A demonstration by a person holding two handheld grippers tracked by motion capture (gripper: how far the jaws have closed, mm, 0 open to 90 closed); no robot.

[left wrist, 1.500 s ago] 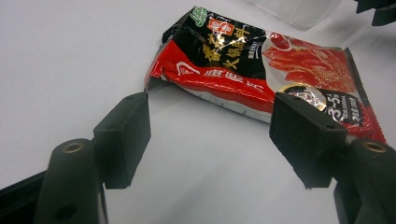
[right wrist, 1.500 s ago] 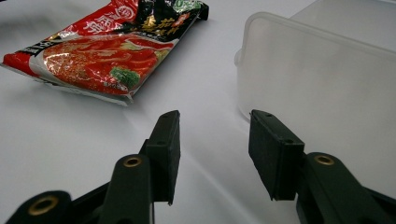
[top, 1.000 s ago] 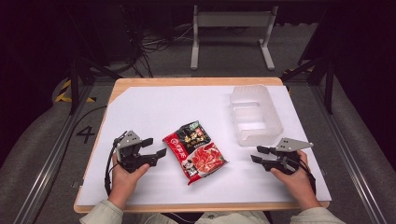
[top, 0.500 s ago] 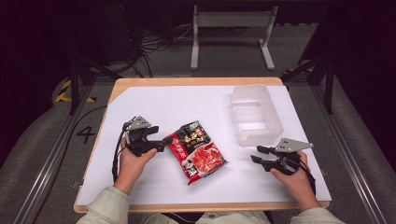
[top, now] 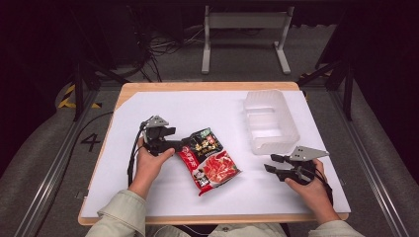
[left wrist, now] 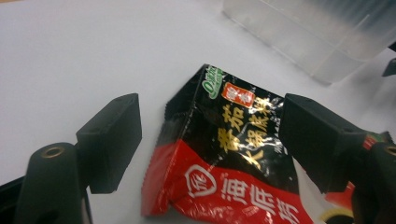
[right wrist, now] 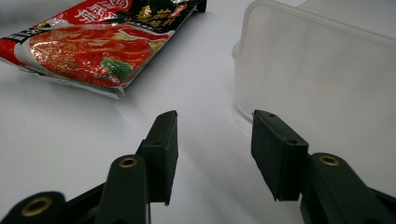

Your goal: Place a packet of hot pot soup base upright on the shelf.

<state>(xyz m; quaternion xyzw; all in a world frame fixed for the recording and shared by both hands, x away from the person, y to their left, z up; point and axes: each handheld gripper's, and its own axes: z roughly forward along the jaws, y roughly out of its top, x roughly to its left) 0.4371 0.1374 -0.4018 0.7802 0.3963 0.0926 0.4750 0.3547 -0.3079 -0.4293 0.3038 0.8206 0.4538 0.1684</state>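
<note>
Left gripper (left wrist: 208,140), matte black and blocky, is seen with jaws spread, just opened wider, straddling the black top end of a glossy, crinkled red-and-black foil sachet (left wrist: 224,168) lying flat on the smooth white table sheet (top: 163,113); no pad contact is seen. Right gripper (right wrist: 215,140) is held agape, empty, beside a frosted, translucent, rounded rectangular plastic tub (right wrist: 317,79).

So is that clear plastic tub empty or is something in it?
Empty: the clear tub shows only its own ribbed bottom, and the packet lies outside on the table.
</note>
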